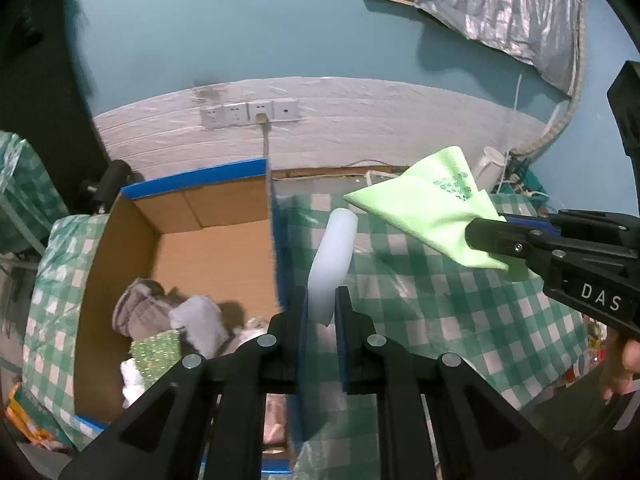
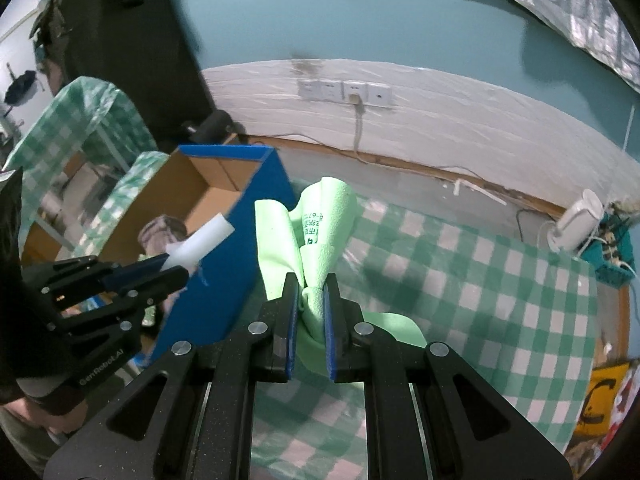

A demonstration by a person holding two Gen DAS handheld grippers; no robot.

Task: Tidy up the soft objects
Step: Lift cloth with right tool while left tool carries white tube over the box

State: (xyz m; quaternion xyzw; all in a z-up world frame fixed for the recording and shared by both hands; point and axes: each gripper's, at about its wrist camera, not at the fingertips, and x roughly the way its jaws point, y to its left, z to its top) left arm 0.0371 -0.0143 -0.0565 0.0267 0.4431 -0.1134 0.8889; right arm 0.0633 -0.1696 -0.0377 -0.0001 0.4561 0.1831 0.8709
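While several soft things (socks [image 1: 140,312] and cloths, it seemed) already lay in the cardboard box [image 1: 212,216] at lower left, the left gripper [image 1: 322,304] clamped a white foam piece [image 1: 332,256] and the right gripper [image 2: 312,300] a green cloth [image 2: 316,224] above the checked table [image 2: 480,280], neither boxed yet.

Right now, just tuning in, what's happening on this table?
A person is sorting soft items with two handheld tools. The left tool is shut on a white foam piece, held up beside the blue-edged cardboard box, which already holds grey socks and other soft bits. The right tool is shut on a light green cloth, lifted above the green checked tablecloth.
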